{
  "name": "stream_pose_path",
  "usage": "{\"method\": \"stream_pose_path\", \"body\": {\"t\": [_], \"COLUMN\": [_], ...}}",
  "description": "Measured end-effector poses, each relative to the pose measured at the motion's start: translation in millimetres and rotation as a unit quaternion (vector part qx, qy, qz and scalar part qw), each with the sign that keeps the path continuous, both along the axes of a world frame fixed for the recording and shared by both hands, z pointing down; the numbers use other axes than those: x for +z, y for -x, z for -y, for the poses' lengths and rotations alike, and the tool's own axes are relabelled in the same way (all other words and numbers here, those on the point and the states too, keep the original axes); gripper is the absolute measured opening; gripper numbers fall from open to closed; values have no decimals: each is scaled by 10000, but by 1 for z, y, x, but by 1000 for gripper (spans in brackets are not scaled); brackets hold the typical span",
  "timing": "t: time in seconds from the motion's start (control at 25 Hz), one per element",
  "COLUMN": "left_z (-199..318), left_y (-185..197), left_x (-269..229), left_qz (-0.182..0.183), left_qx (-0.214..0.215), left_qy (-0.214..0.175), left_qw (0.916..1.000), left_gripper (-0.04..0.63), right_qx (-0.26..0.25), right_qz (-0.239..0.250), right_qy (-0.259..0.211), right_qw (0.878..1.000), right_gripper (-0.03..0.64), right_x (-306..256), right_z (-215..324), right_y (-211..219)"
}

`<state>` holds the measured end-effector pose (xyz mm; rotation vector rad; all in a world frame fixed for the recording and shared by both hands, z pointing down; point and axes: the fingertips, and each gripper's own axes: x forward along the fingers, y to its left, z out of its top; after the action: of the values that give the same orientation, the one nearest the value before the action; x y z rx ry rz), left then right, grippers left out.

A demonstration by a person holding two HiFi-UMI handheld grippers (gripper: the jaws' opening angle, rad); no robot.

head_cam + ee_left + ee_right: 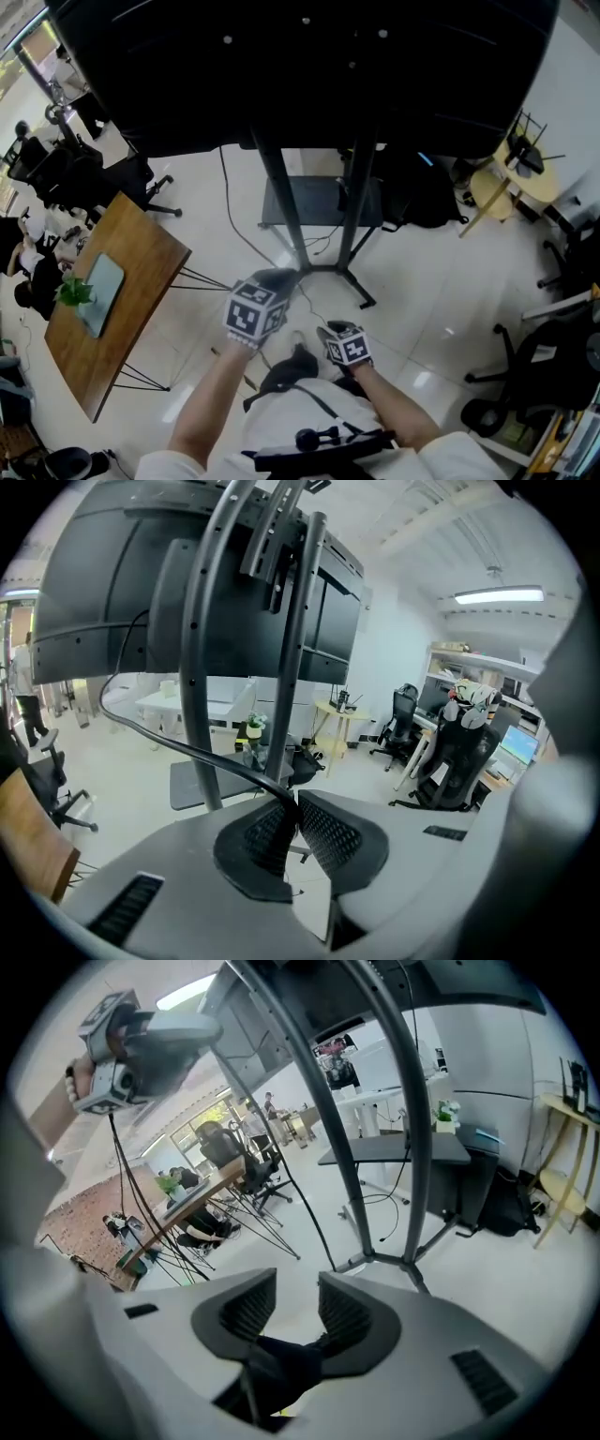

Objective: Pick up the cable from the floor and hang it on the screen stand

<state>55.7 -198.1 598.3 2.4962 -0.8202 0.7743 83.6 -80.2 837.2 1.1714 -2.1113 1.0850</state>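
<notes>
The black cable (169,742) comes down from the back of the big black screen (309,66) in a curve and ends between the pads of my left gripper (296,799), which is shut on it. That gripper (275,281) is held up in front of the screen stand (291,225), close to its two dark posts (202,667). My right gripper (297,1283) sits lower and to the right (337,330). It is open, with only floor between its pads. In the right gripper view the left gripper (122,1044) shows high at the upper left.
A wooden table (112,300) with a small plant (73,292) stands to the left, on thin black legs. Office chairs (544,366) crowd the right side. A black shelf (319,202) sits behind the stand's base, and a yellow round table (497,192) is at the right.
</notes>
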Motion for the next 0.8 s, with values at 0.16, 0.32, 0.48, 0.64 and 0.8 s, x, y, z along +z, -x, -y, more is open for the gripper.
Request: {"method": "stream_pose_path", "body": {"t": [0.16,0.32,0.48,0.64,0.8], "left_z": [-14,-16,-19,-19,-10], "left_y": [-12,-23,-30,-31,-28], "left_x": [-33,-90,-137,-159,-175], "left_qz": [-130,-377,-542,-584,-578], "left_qx": [9,119,344,474,527], "left_qy": [-126,-483,-785,-965,-1089], "left_qw": [9998,9980,9948,9925,9910], "left_gripper": [14,13,14,13,13], "right_qx": [-9,-193,-80,-3,57], "right_qz": [-103,-271,-527,-587,-532], "right_qy": [-44,-22,-48,-42,-124], "right_qw": [9999,9994,9986,9983,9985], "right_gripper": [189,227,227,227,227], "right_x": [-1,5,10,12,7], "right_z": [1,8,20,29,44], "right_y": [-4,-5,-20,-27,-23]}}
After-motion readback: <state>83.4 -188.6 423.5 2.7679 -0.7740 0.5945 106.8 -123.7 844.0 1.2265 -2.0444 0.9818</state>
